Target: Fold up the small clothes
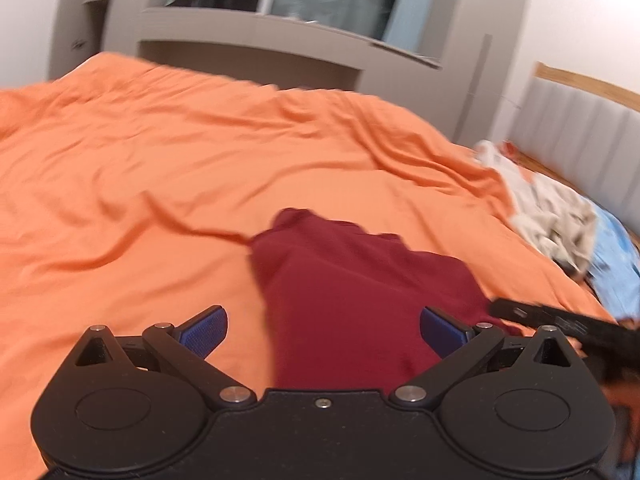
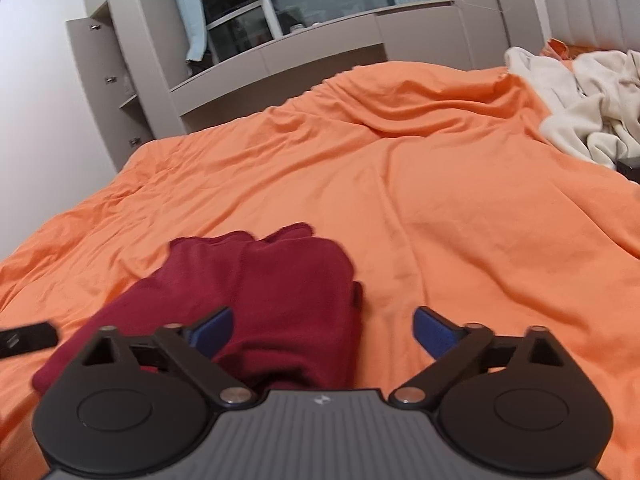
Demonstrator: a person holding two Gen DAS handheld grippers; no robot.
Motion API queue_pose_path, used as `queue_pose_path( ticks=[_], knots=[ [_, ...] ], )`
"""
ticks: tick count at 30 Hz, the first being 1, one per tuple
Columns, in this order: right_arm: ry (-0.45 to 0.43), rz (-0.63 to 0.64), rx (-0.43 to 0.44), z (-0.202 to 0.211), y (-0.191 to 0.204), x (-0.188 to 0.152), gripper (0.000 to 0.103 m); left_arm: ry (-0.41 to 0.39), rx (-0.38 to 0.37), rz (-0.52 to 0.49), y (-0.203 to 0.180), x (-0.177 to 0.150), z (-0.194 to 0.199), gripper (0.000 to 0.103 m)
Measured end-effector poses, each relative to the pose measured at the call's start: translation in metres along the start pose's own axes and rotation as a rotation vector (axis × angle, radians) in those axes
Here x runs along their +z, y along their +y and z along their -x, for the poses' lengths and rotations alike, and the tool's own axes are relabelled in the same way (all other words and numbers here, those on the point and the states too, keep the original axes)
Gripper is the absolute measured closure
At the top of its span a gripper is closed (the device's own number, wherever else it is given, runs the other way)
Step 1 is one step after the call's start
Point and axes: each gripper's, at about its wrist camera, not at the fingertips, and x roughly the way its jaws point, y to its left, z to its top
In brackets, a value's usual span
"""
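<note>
Lying under both open tools point(image 1: 324, 334) point(image 2: 323, 334), maroon garment point(image 1: 352, 288) point(image 2: 260, 292)

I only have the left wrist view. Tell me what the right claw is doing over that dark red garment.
Observer: The right claw is wide open and grips nothing; the dark red garment lies loose on the orange bedspread, partly under its left finger.
Operator: Report the far end of the garment.
Observer: From the right wrist, it ends in a rounded double bulge, like two layers stacked.
Operator: Check the pale pile; it's blurred here.
Observer: It is sharp there: crumpled cream clothes at the bedspread's far right, apart from the red garment.
</note>
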Motion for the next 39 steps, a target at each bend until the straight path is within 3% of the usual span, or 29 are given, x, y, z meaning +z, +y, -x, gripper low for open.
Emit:
queue_pose_path(
  ticks=[6, 14, 29, 34, 39],
  knots=[
    [0.072, 0.219, 0.004, 0.013, 0.041, -0.008, 0.0, 0.033, 0.056, 0.08, 0.023, 0.006, -0.003, 0.001],
    [0.134, 0.305, -0.027, 0.007, 0.05, -0.02, 0.0, 0.072, 0.079, 0.045, 0.023, 0.001, -0.012, 0.001],
    [0.345, 0.016, 0.134, -0.011, -0.006, -0.007, 0.0, 0.096, 0.065, 0.036, 0.019, -0.001, -0.015, 0.001],
    [0.281, -0.112, 0.143, 0.003, -0.037, 0.01, 0.0, 0.09, 0.015, 0.032, 0.022, 0.004, -0.01, 0.001],
    [0.269, -0.257, 0.121, -0.008, -0.065, 0.011, 0.0, 0.091, 0.062, 0.066, 0.031, 0.008, -0.017, 0.001]
  ],
)
